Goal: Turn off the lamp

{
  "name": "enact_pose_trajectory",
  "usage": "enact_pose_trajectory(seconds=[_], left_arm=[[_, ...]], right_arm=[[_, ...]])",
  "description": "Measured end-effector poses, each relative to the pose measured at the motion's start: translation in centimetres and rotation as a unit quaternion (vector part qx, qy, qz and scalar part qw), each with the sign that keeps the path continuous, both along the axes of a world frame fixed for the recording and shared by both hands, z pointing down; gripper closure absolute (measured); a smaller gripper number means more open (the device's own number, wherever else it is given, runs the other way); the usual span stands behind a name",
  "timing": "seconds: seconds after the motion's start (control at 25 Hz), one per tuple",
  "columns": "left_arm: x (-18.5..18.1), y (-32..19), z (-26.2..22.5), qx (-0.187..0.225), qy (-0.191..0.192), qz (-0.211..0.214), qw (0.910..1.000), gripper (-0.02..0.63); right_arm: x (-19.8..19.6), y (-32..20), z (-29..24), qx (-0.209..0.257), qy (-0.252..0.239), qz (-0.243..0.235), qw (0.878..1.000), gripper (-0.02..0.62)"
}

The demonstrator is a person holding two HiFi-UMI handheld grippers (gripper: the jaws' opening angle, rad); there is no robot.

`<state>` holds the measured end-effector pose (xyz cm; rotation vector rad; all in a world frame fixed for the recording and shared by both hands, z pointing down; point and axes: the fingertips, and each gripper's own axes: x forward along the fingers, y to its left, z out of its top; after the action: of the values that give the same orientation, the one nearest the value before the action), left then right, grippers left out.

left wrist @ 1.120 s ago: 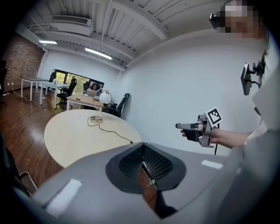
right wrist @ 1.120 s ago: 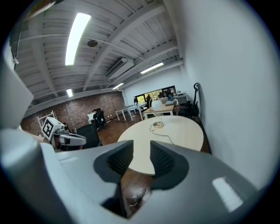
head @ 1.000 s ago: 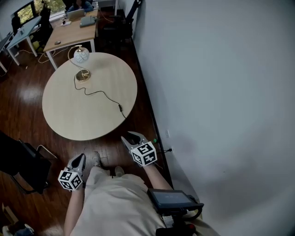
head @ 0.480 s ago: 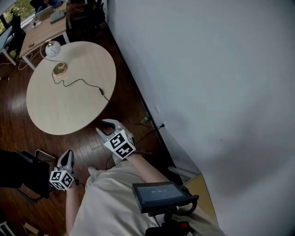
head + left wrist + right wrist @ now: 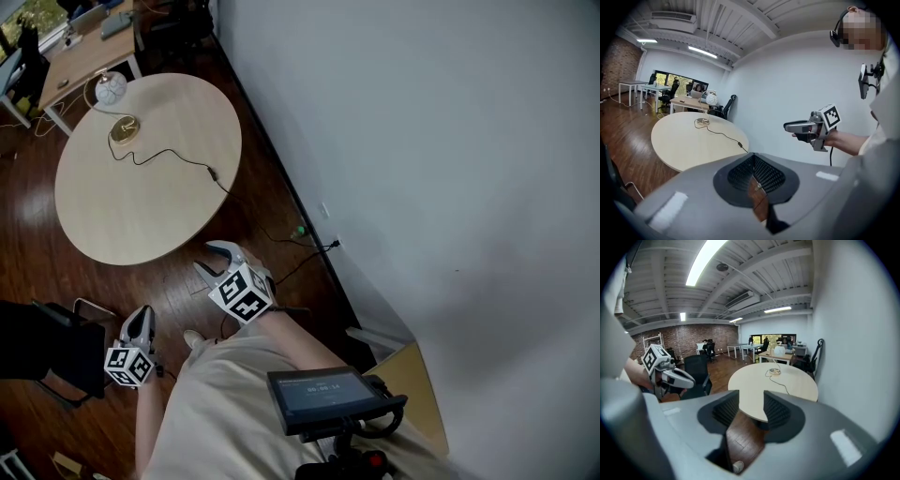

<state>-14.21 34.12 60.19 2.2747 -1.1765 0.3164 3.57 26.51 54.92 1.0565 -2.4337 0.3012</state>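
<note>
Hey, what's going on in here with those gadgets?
A person stands short of a round table, holding two tools. The left hand-held gripper is shut and empty; the right hand-held gripper has just been opening its jaws, nothing between them. The lamp stands at the table's far edge, cord trailing across the top, untouched.

Cord switch (image 5: 212, 172) too small to read, black chair (image 5: 47, 347) cut by left edge

Bare wood floor (image 5: 169, 286) leading up to the round table (image 5: 141, 220), near half of the tabletop free, lamp (image 5: 111, 90) at its far edge, cord (image 5: 176, 160) trailing across toward the white wall (image 5: 422, 141) close on the right, black chair (image 5: 42, 349) on the left.
</note>
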Motion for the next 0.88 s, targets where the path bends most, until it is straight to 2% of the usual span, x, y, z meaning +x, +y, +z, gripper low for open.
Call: enact_pose_trajectory(seconds=[0.12,0.24,0.4,0.48,0.52,0.64,0.88], left_arm=[[-1.7,-0.1,-0.7,0.005,-0.002,-0.005,1.0,0.604],[-3.0,-0.1,-1.2,0.009,-0.002,-0.008,0.9999,0.604],[-3.5,0.7,-0.8,-0.001,0.001,0.01,1.0,0.604],[-4.0,0.8,-0.4,-0.007,0.002,0.014,0.9999,0.604],[-4.3,0.9,-0.2,-0.01,0.003,0.015,0.9998,0.604],[-5.0,0.7,0.6,-0.012,0.007,0.019,0.9997,0.604],[-6.4,-0.2,1.6,-0.007,0.008,0.012,0.9999,0.604]], right_arm=[[-0.7,-0.1,-0.3,0.001,-0.011,0.0,1.0,0.431],[-0.7,0.1,-0.2,-0.01,-0.047,0.014,0.999,0.432],[1.4,1.9,0.5,-0.036,-0.099,0.07,0.992,0.442],[2.2,2.8,1.1,-0.043,-0.114,0.101,0.987,0.474],[2.4,3.3,1.4,-0.045,-0.118,0.114,0.985,0.501],[2.1,4.0,2.6,-0.051,-0.123,0.134,0.982,0.52],[-0.3,2.4,4.1,-0.054,-0.112,0.122,0.985,0.535]])
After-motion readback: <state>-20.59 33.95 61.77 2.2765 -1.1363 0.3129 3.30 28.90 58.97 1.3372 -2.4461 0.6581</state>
